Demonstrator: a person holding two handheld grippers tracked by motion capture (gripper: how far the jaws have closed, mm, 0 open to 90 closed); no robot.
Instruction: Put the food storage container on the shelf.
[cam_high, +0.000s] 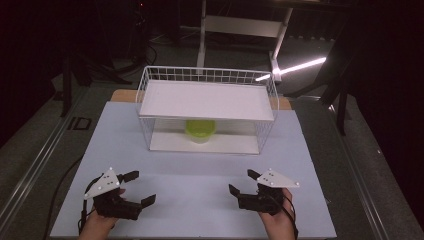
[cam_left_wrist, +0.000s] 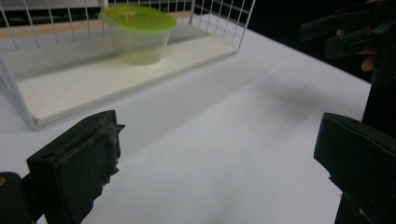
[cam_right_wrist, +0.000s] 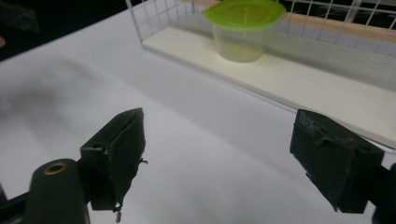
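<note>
Fingers of both grippers stand wide and hold nothing, poised low over the near edge of the white table (cam_high: 200, 200); the tub (cam_high: 200, 130), clear-walled with a lime-green lid, sits upright on the bottom board of the wire basket (cam_high: 145, 95), under its upper shelf (cam_high: 207, 100), roughly at the middle; it lies straight ahead of the person, well apart from both hands and about midway between them; the left gripper (cam_high: 139, 189) points forward and inward at it, the right gripper (cam_high: 242, 182) mirrors that; neither looks clearly nearer; being round, the tub offers no long axis to line up with; the basket's open front faces the grippers, so any reach probably goes in level beneath the shelf.
</note>
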